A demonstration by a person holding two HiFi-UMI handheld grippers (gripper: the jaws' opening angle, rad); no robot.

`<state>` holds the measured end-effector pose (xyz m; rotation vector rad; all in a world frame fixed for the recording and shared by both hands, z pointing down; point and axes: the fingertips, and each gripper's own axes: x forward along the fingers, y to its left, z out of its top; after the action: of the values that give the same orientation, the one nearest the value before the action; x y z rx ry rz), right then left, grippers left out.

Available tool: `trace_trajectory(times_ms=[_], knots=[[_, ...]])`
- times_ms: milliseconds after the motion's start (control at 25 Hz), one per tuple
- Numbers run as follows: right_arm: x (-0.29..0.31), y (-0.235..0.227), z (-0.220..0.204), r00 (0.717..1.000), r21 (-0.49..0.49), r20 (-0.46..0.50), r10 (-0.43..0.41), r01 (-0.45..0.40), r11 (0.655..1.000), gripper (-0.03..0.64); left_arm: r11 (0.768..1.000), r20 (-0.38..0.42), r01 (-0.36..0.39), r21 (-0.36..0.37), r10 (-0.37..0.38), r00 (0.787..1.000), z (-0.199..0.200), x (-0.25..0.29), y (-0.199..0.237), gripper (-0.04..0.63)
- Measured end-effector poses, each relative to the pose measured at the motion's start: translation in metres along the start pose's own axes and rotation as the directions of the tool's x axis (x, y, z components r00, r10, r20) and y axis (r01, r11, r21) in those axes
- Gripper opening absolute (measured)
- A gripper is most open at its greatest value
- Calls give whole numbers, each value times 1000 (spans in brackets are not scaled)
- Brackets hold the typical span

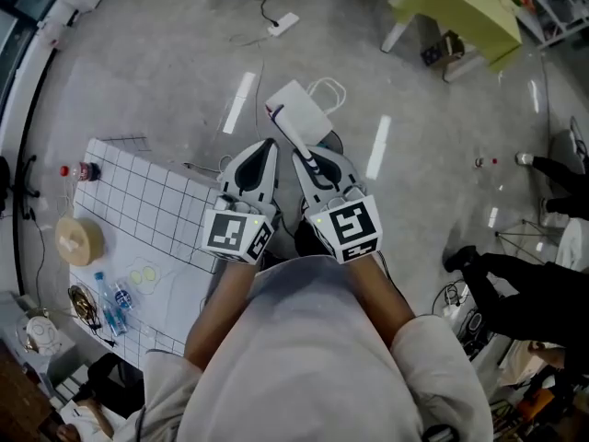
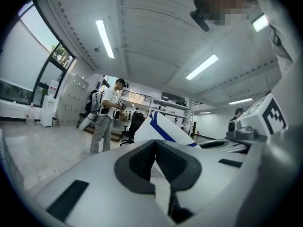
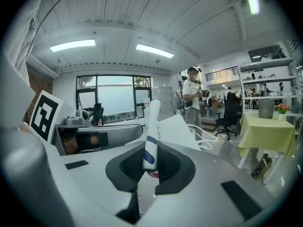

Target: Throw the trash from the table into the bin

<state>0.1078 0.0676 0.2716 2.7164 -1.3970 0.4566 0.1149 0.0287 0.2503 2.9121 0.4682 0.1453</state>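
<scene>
thing: flat white paper carrier bag with blue stripe and cord handles (image 1: 299, 110), over the floor, white gridded table (image 1: 156, 205) at 8 o'clock | jaws: right gripper (image 3: 150, 166) pinching bag's folded edge, bag sticking out at 12 o'clock; left gripper (image 2: 154, 148) pressed together on nothing | handling: probably light, floppy, creases easily; 1 firm edge pinch should hold | bin: not in view

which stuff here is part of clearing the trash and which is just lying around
Job:
- paper bag, clamped in the right gripper
- table
- plastic bottle lying on it
- no bin in view

Lying about:
- tape roll
- power strip on the floor
- green table
</scene>
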Motion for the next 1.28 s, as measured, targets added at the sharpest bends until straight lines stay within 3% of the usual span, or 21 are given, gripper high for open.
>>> trace_trajectory(times_ms=[720,1280], knots=[[-40,-125,-18,985,65,4,-174,174,983,29,984,-52,177,17,-176,983,-23,116,-71,6],[-40,-133,-41,985,97,-42,-170,174,980,29,980,-97,199,-3,-198,975,-43,126,-82,6]])
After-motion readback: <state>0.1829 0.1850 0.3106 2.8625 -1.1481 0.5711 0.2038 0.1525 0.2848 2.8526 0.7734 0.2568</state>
